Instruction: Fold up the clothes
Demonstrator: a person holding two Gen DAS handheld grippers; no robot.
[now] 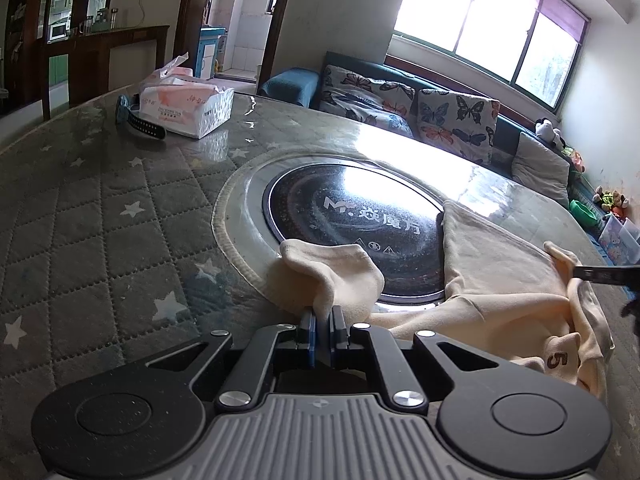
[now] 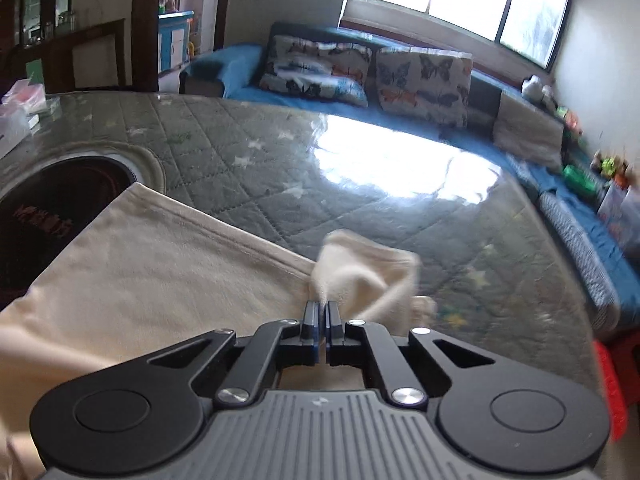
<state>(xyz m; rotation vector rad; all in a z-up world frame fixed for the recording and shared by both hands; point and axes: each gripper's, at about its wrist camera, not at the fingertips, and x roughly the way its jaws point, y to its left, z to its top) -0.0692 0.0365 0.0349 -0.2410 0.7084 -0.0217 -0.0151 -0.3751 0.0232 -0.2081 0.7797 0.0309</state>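
Observation:
A cream garment (image 1: 492,280) with a brown "5" print lies on the round quilt-covered table (image 1: 100,208), partly over the black cooktop disc (image 1: 352,220). My left gripper (image 1: 323,314) is shut on a bunched corner of the garment at its left side. My right gripper (image 2: 323,310) is shut on another bunched part of the same garment (image 2: 140,264) at its right edge. A right finger (image 1: 604,272) reaches in from the right edge of the left wrist view, pinching the cloth.
A tissue box (image 1: 186,106) and a dark watch (image 1: 140,120) sit at the table's far left. A blue sofa with butterfly cushions (image 1: 452,116) runs behind the table under the window. A red stool (image 2: 610,392) stands by the table's right edge.

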